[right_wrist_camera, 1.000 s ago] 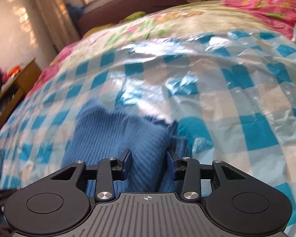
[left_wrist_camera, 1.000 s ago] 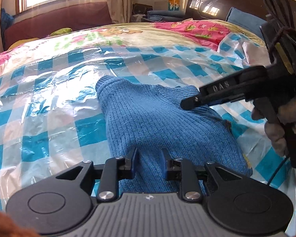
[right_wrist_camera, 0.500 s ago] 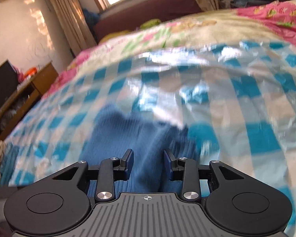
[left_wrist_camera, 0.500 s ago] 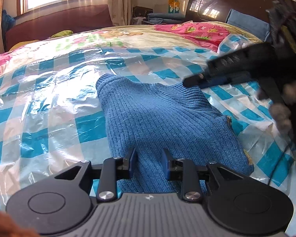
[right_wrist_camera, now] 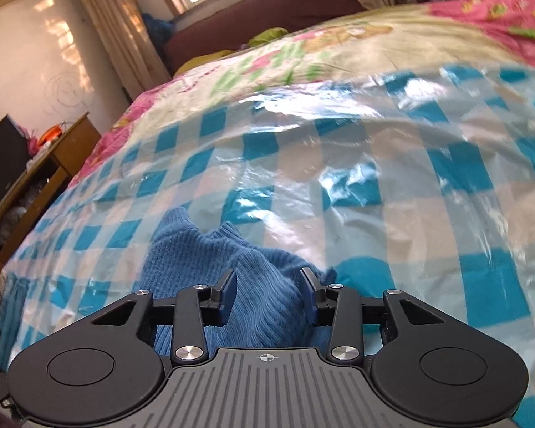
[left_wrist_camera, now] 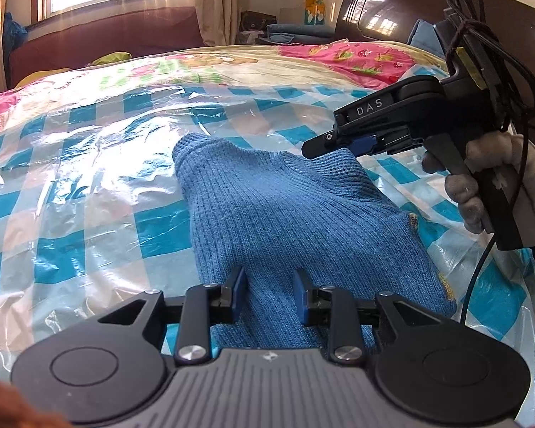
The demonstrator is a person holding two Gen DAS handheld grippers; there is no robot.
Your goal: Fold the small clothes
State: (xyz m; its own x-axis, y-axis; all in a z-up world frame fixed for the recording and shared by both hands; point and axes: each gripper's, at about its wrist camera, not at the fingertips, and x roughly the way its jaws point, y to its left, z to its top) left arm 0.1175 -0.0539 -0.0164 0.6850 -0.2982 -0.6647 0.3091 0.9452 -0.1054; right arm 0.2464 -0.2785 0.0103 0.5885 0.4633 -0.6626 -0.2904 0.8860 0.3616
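I see no containers on the bed [left_wrist_camera: 89, 82], only a clear plastic sheet [left_wrist_camera: 71, 185] with blue and white checks spread over the floral bedding. The blue knit sweater [left_wrist_camera: 285, 207] lies on that sheet toward the near edge of the bed, ribbed all over, bunched rather than flat, with a ribbed cuff or hem end pointing toward the far side. A small yellowish patch shows at its right border in my left wrist view.

My left gripper [left_wrist_camera: 269, 294] sits low over the near part of the sweater, its blue pads apart with knit fabric visible in the gap; whether the pads actually press on the cloth I cannot tell. My right gripper [right_wrist_camera: 269, 294] has its jaws just been opening, and they stand apart with a raised fold of the sweater [right_wrist_camera: 232, 271] between them; a grip is not clear from this view either. From the left wrist view the right gripper [left_wrist_camera: 324, 142] hangs above the sweater's far right part, held by a gloved hand [left_wrist_camera: 499, 178], with a black cable [left_wrist_camera: 481, 260] trailing down beside it.
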